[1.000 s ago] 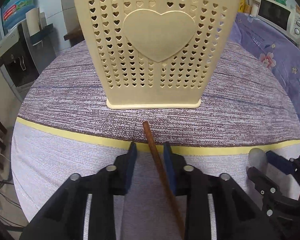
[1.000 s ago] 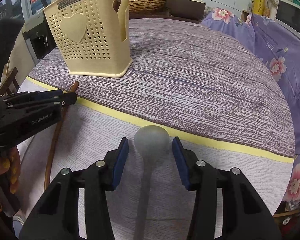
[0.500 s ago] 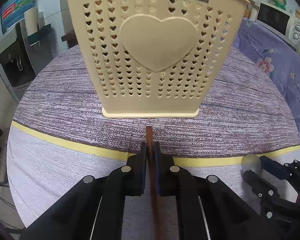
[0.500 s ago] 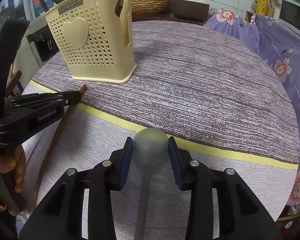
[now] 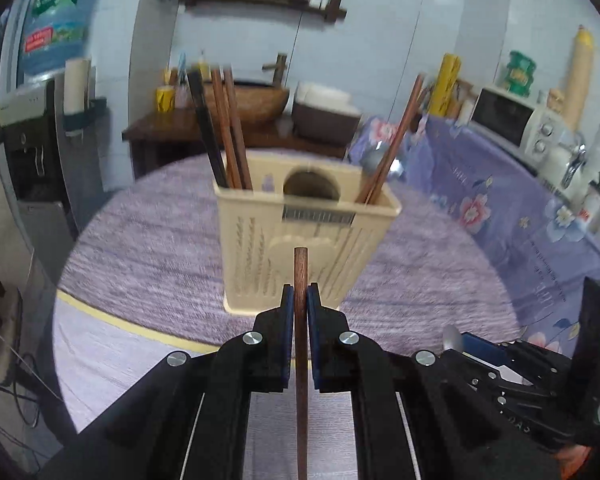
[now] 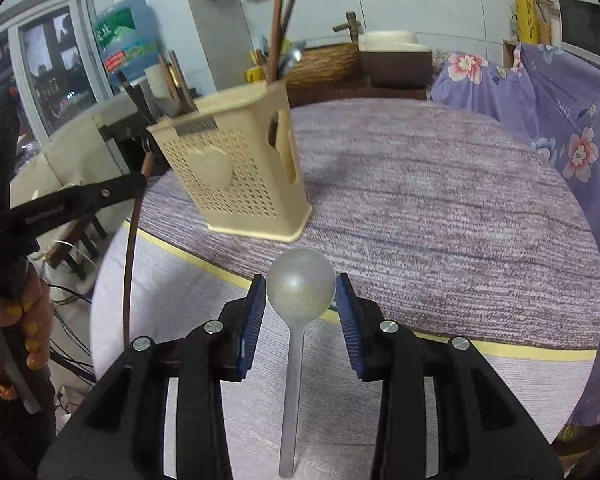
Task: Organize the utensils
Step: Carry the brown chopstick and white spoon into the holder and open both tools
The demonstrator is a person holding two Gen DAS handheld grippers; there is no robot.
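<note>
Fingers (image 5: 288, 332) of the left gripper (image 5: 301, 336) are pressed flat against a brown wooden chopstick (image 5: 301, 320), whose tip juts past them. Ahead of those fingers, the purple-clothed tabletop (image 5: 420, 280) carries a cream utensil holder (image 5: 300, 236) with chopsticks (image 5: 228, 128) standing inside. Between the right gripper (image 6: 301, 312) fingers (image 6: 348, 320), a grey spoon (image 6: 300, 284) is held by its bowl.

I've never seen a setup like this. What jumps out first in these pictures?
Dead centre stands a cream plastic utensil holder with a heart on its front, brown chopsticks poking out of it. The left gripper pinches one brown wooden chopstick before it. The right gripper clasps the bowl of a grey metal spoon above the purple tablecloth.
</note>
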